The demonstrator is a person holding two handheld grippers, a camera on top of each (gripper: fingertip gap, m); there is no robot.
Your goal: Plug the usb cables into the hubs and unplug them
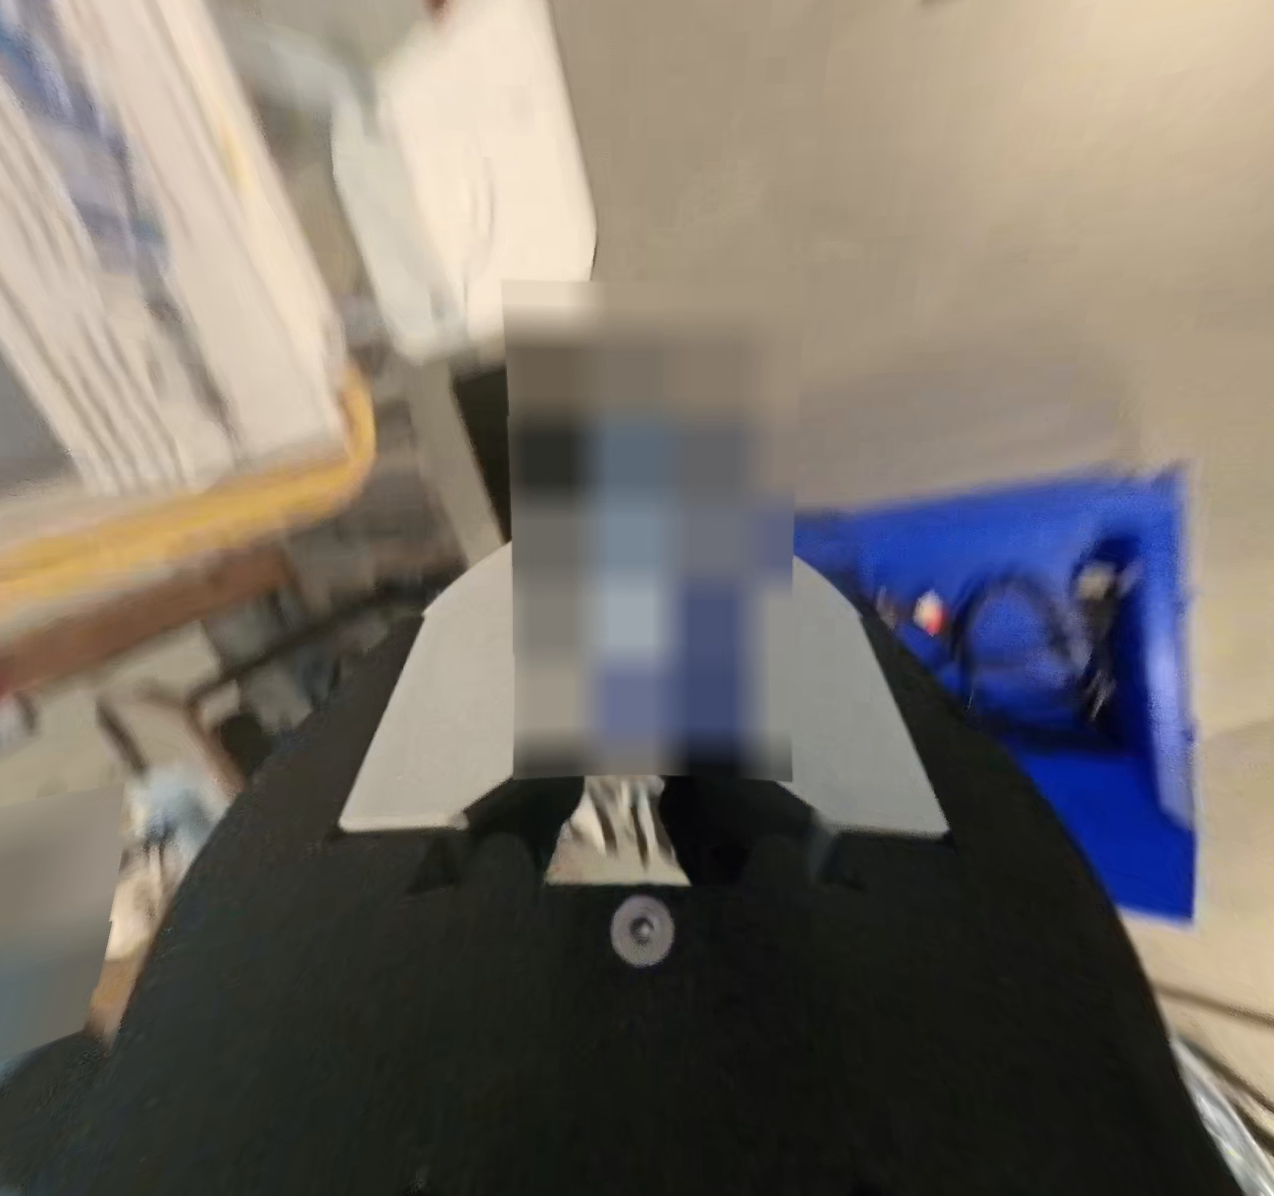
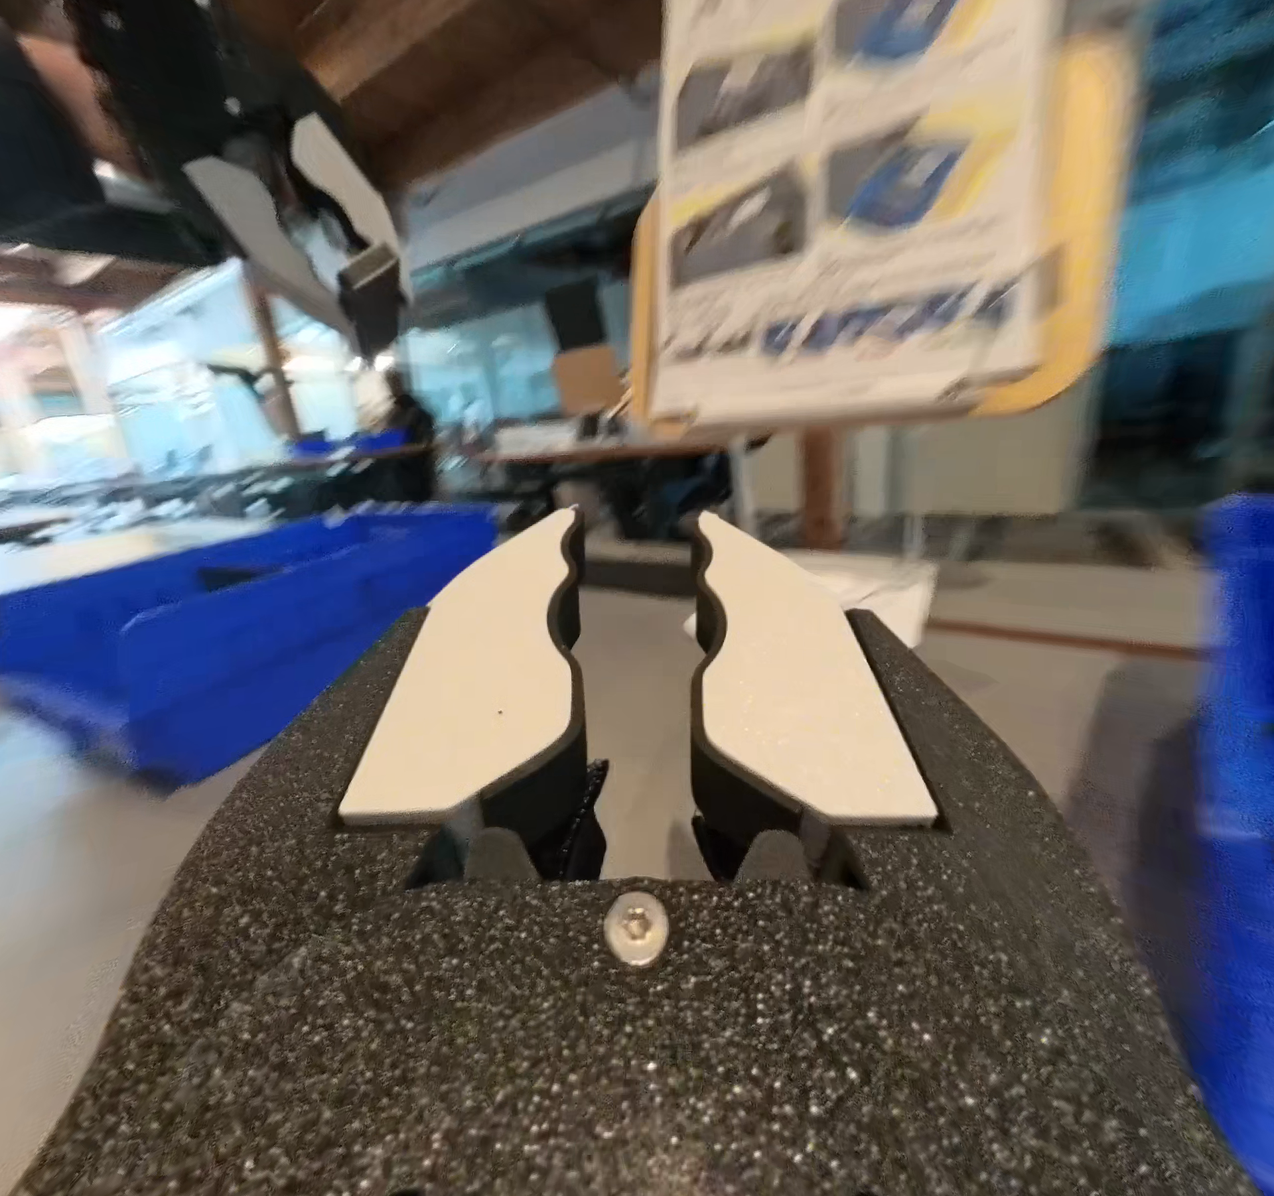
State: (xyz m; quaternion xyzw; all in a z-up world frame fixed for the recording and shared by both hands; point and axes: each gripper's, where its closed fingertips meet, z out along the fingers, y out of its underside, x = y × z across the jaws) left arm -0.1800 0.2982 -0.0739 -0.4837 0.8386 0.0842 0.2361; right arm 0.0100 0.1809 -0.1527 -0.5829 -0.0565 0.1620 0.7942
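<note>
We see two grippers raised in a blurred room.
Right gripper [image 2: 638, 532] fingers slightly parted, empty; left gripper [image 2: 345, 253] hides behind mosaic, cannot tell; cables [image 1: 1027, 625] lie tangled, direction unclear.

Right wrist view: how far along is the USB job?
Nothing looks plugged in yet, though blur hides much. In hand: right gripper open and empty; left gripper lifted, a dark block at its tips, grip unclear. Left to do: black cables lie on the blue mat, so plugging and unplugging likely remain.
</note>
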